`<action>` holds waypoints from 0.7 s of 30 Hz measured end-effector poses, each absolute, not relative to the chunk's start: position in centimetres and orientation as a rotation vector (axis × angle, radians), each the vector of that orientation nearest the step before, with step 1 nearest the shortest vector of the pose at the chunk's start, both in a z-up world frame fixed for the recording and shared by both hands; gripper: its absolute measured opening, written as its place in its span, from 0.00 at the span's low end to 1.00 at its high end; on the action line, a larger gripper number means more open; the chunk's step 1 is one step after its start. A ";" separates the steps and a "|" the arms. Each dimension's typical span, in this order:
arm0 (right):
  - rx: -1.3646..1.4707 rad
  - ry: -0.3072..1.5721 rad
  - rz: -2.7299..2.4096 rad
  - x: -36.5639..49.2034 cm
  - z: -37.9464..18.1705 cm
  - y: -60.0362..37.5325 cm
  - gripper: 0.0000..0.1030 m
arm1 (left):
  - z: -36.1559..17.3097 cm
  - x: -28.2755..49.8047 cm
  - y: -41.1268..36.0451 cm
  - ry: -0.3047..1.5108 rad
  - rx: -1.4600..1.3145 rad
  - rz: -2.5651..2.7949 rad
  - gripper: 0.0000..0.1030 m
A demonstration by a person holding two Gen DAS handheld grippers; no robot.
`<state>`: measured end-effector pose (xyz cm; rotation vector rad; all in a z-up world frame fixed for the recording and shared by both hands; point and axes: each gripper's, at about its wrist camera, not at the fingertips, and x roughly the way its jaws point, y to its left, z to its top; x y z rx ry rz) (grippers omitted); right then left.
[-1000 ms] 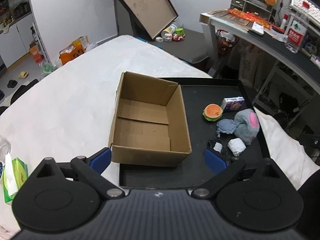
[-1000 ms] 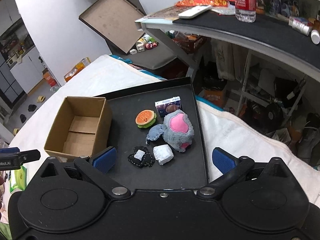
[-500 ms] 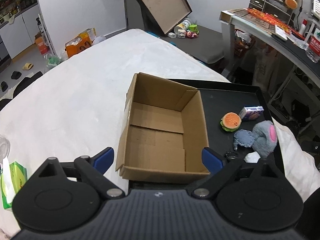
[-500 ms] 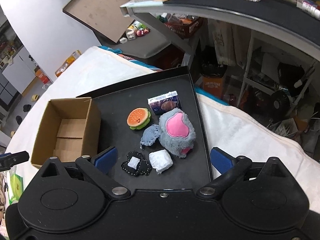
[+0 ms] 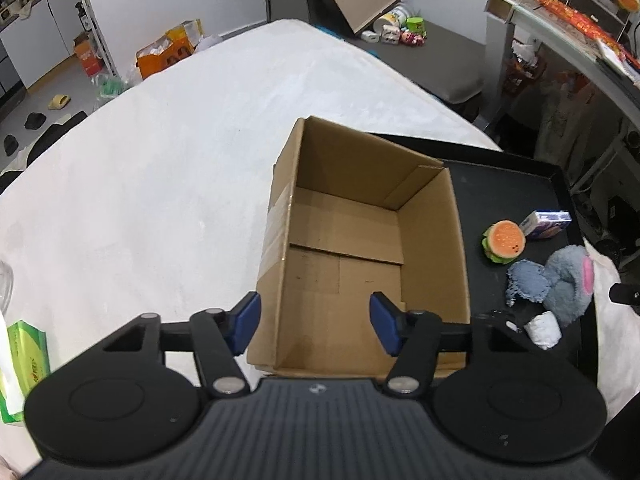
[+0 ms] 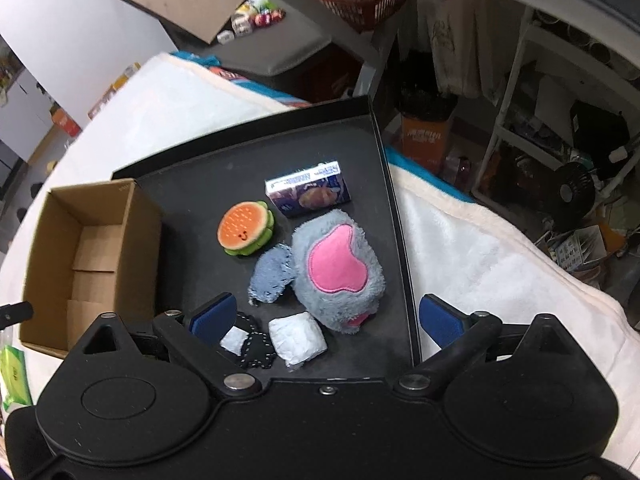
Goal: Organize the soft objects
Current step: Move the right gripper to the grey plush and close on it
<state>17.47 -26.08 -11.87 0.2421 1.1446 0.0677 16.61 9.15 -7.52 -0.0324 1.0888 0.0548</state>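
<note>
Fingers (image 5: pixel 245 322) of the left gripper (image 5: pixel 314 324) are standing apart with nothing between them but the near left wall of the empty cardboard box (image 5: pixel 352 248), which they are straddling. The right gripper (image 6: pixel 328 318) is also spread wide and holding nothing, hanging over the near end of the black tray (image 6: pixel 404 240) on the bed (image 5: pixel 160 160).

Just ahead of the right gripper are lying a white pouch (image 6: pixel 297 338) and a black patch (image 6: pixel 252 346), then the grey and pink plush (image 6: pixel 340 268) with its long axis running away toward the tray's far edge, then the burger toy (image 6: pixel 245 229) and a small carton (image 6: pixel 308 194). The right gripper is clearly the nearer one; the box is sitting at the tray's left edge.

Compared with a second ago, the left gripper is closer to the box and its opening narrower, while the right gripper is lower over the toys.
</note>
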 end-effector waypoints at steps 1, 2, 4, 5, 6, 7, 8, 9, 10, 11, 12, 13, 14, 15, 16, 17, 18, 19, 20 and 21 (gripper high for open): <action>0.239 1.153 0.070 17.8 -12.1 -26.1 0.95 | -7.7 16.8 9.2 1.095 -0.032 0.057 0.53; 0.234 1.161 0.075 18.1 -12.4 -26.0 0.95 | -8.0 17.0 9.3 1.102 -0.033 0.059 0.51; 0.221 1.178 0.081 18.7 -13.0 -25.8 0.94 | -8.5 17.6 9.5 1.120 -0.038 0.061 0.45; 0.217 1.187 0.085 19.0 -13.4 -25.7 0.92 | -8.7 17.8 9.5 1.125 -0.034 0.067 0.44; 0.214 1.196 0.087 19.2 -13.7 -25.6 0.90 | -9.0 18.0 9.5 1.126 -0.024 0.074 0.42; 0.211 1.205 0.087 19.5 -13.9 -25.5 0.90 | -9.1 18.2 9.6 1.126 -0.015 0.077 0.39; 0.206 1.213 0.086 19.7 -14.3 -25.4 0.90 | -9.3 18.4 9.5 1.128 -0.005 0.080 0.37; 0.201 1.217 0.086 19.9 -14.5 -25.5 0.90 | -9.5 18.7 9.5 1.132 0.004 0.081 0.32; 0.194 1.222 0.083 20.1 -14.6 -25.5 0.90 | -9.7 18.9 9.5 1.138 0.005 0.079 0.27; 0.184 1.227 0.078 20.3 -14.9 -25.4 0.90 | -9.8 19.1 9.6 1.142 0.001 0.076 0.24; 0.176 1.232 0.073 20.4 -15.1 -25.4 0.90 | -10.0 19.3 9.6 1.144 -0.007 0.073 0.18; 0.169 1.238 0.067 20.6 -15.3 -25.4 0.90 | -10.1 19.5 9.7 1.147 -0.014 0.072 0.13; 0.162 1.240 0.063 20.8 -15.5 -25.4 0.90 | -10.2 19.7 9.7 1.150 -0.021 0.070 0.12; 0.155 1.243 0.059 21.0 -15.7 -25.4 0.90 | -10.4 19.9 9.7 1.152 -0.027 0.065 0.11; 0.151 1.246 0.057 21.1 -15.9 -25.4 0.90 | -10.6 20.0 9.6 1.152 -0.031 0.063 0.09; 0.148 1.249 0.056 21.3 -16.0 -25.3 0.89 | -10.7 20.2 9.5 1.152 -0.030 0.060 0.09; 0.144 1.252 0.054 21.4 -16.2 -25.3 0.87 | -10.9 20.3 9.4 1.153 -0.025 0.057 0.08; 0.138 1.256 0.054 21.6 -16.3 -25.2 0.87 | -11.1 20.4 9.3 1.155 -0.023 0.053 0.06; 0.131 1.257 0.056 21.7 -16.4 -25.1 0.86 | -11.2 20.5 9.2 1.153 -0.025 0.047 0.06; 0.123 1.259 0.056 21.8 -16.5 -25.0 0.83 | -11.4 20.6 9.1 1.154 -0.023 0.042 0.06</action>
